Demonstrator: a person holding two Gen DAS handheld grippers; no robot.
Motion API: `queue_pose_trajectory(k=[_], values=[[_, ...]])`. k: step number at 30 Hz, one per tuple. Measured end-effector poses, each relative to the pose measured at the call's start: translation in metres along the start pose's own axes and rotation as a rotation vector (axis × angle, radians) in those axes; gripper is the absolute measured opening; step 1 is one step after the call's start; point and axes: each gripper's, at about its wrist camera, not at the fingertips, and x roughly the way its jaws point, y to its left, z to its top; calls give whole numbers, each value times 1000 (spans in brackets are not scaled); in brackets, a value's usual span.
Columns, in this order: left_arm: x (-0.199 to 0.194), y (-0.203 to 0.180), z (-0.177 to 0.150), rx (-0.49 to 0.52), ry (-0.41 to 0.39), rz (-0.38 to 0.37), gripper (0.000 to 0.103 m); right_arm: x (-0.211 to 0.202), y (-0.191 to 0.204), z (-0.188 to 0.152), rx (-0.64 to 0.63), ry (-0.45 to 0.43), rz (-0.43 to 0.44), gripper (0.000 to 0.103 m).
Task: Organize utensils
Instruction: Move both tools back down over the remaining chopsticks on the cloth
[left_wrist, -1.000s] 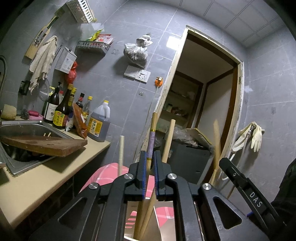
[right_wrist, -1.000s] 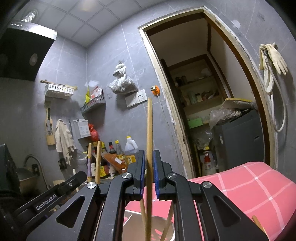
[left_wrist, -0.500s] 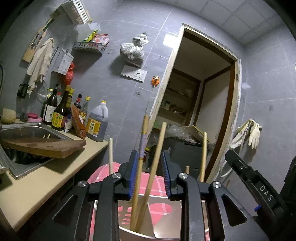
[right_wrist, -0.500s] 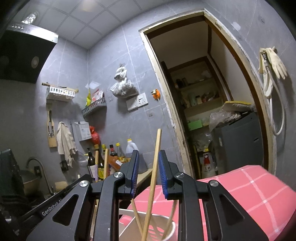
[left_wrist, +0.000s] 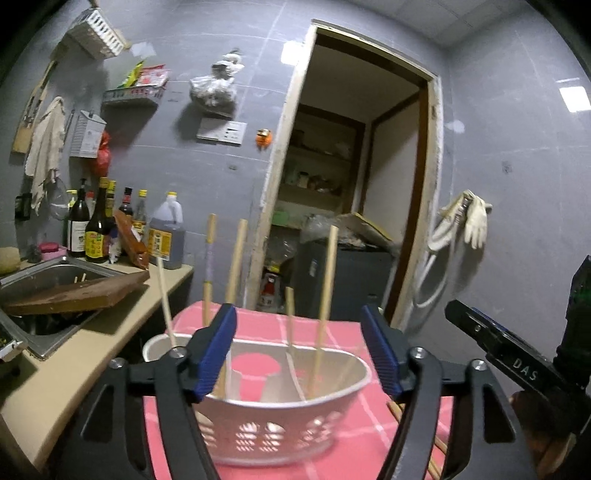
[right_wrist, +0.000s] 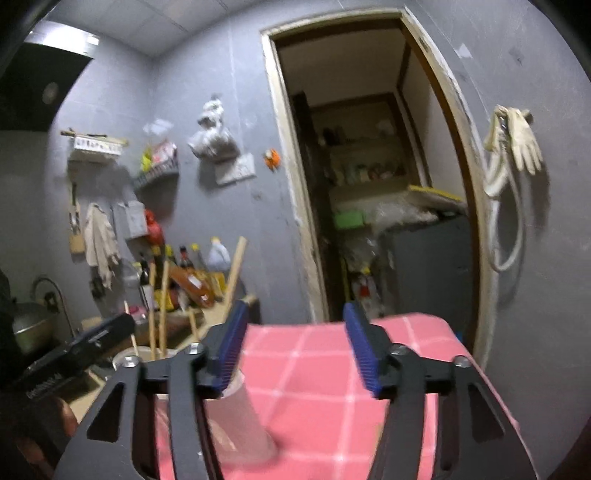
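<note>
A white perforated utensil holder (left_wrist: 280, 413) stands on a pink checked cloth (left_wrist: 332, 328). Several wooden chopsticks (left_wrist: 325, 295) stand upright in it. My left gripper (left_wrist: 301, 350) is open and empty just in front of the holder. More chopsticks (left_wrist: 417, 428) lie on the cloth at the right. My right gripper (right_wrist: 293, 350) is open and empty above the cloth; the holder (right_wrist: 240, 417) with its chopsticks (right_wrist: 159, 306) is at its lower left. The right gripper also shows at the right of the left wrist view (left_wrist: 517, 362).
A counter (left_wrist: 74, 354) at the left holds a steel sink (left_wrist: 40, 280) with a wooden board (left_wrist: 77, 291) across it. Sauce bottles (left_wrist: 96, 229) stand against the grey tiled wall. An open doorway (left_wrist: 351, 206) with shelves is behind. Gloves (left_wrist: 469, 221) hang on the wall.
Both grippers have opened and let go of their chopsticks, which now stand in the holder. Both have drawn back, and the right one has swung to the right.
</note>
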Motion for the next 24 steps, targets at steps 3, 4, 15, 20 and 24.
queue_pose_trajectory(k=[3,4,15,20,24], values=[[-3,-15,-4,5,17,-12,87,-18,-15,1,-9,0,-26,84],[-3,-18,-5,8,22,-12,94,-24,-20,2,-16,-1,-39,86],[9,-70,-37,48,167,-40,100,-57,-67,-1,-61,31,-112,103],[19,-87,-55,60,232,-34,100,-59,-81,-14,-83,87,-141,103],[25,-95,-66,74,252,-32,100,-55,-100,-26,-48,142,-178,103]])
